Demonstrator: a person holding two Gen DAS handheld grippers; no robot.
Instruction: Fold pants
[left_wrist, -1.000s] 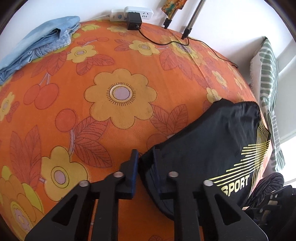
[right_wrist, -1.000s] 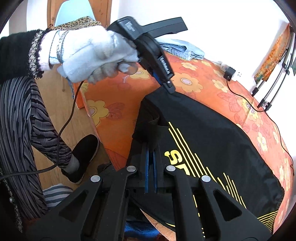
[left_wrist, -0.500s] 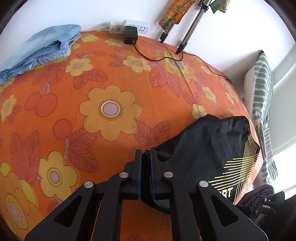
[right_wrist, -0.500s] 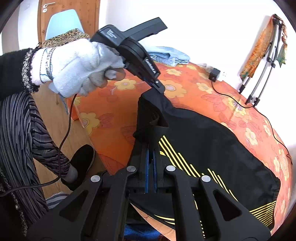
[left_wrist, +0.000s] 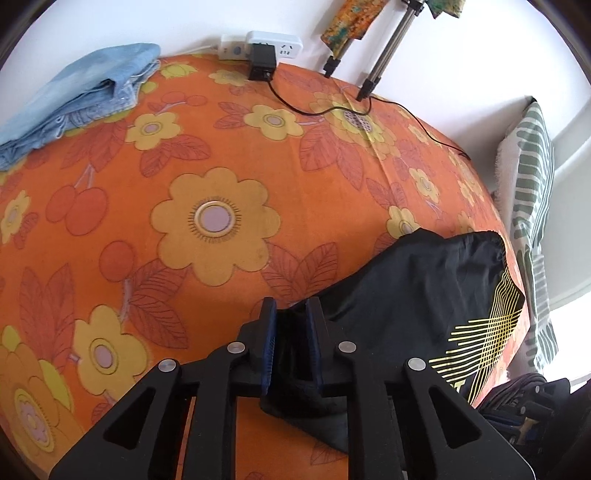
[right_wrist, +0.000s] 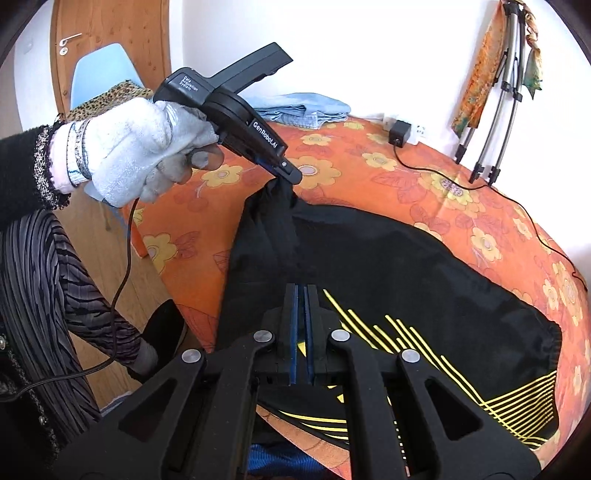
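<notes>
Black pants (left_wrist: 413, 302) with yellow stripes and lettering lie on the orange flowered bed (left_wrist: 221, 166) near its edge. A corner of the pants fills the gap between the pads of my left gripper (left_wrist: 290, 308). Its jaws are opening slightly, with the cloth still pinched. The right wrist view shows that left gripper (right_wrist: 291, 179), in a white-gloved hand (right_wrist: 140, 147), lifting a peak of the pants (right_wrist: 406, 277). My right gripper (right_wrist: 300, 291) is shut on the pants' near edge. The cloth runs taut between the two grippers.
Folded blue jeans (left_wrist: 81, 96) lie at the bed's far corner. A power strip with a charger (left_wrist: 258, 48) and its cable sit by the wall, beside tripod legs (left_wrist: 369, 70). A green striped cloth (left_wrist: 528, 184) hangs at the right. The person's leg and shoe (right_wrist: 162, 328) stand beside the bed.
The left jaws closed on the pants' corner, then parted a little. In the right wrist view the left gripper has risen, and the cloth is drawn up tighter between the grippers.
</notes>
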